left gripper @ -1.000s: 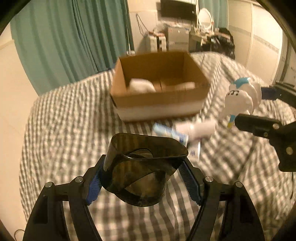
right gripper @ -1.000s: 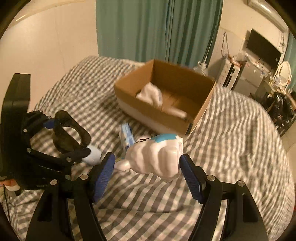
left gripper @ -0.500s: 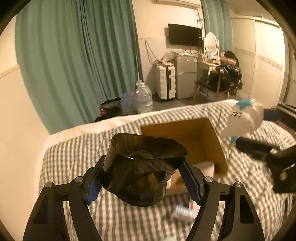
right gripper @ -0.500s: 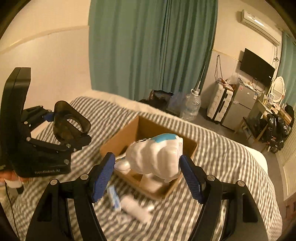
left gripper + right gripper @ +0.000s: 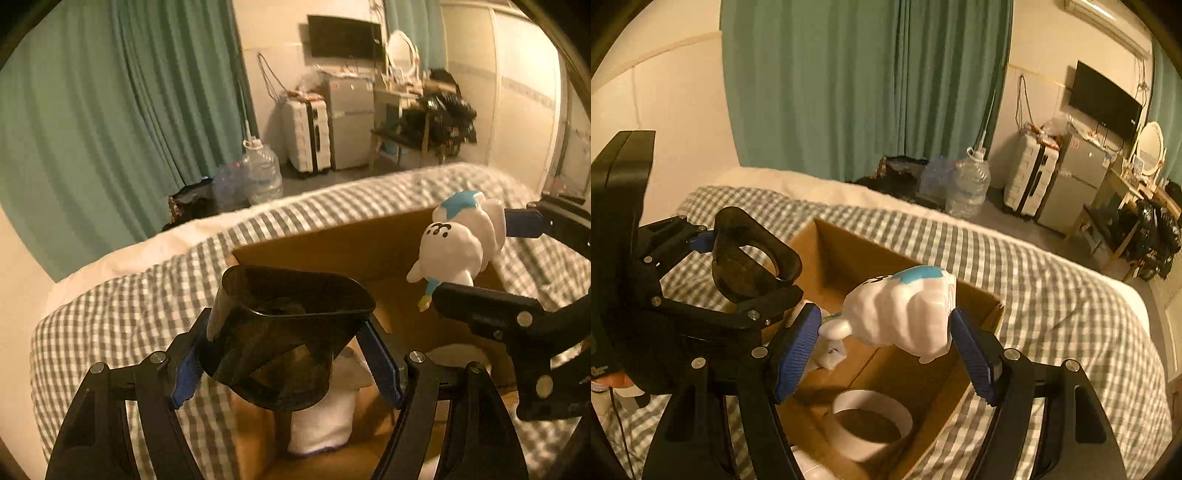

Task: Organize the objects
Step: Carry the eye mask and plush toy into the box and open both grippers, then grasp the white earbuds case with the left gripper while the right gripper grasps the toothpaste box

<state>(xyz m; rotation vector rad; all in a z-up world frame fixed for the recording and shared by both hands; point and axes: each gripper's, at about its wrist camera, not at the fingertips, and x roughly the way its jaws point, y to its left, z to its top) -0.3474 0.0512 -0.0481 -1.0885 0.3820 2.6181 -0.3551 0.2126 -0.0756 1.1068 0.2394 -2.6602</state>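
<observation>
The left claw (image 5: pixel 286 354) gripped a dark translucent cup (image 5: pixel 284 332); the right claw (image 5: pixel 882 350) clamped a white figurine (image 5: pixel 905 310). Both hung over the open cardboard box (image 5: pixel 923 376) on the checked bed (image 5: pixel 1052 314).

My left fingers (image 5: pixel 186 373), ribbed blue pads on matt black plastic, are pinching a glossy, smoky translucent plastic cup (image 5: pixel 284 332). My right ones are gripping a smooth, shiny white plastic figurine (image 5: pixel 905 314) above a matt brown cardboard box (image 5: pixel 975 295) sitting on soft grey-checked cloth bedding (image 5: pixel 1052 295).
</observation>
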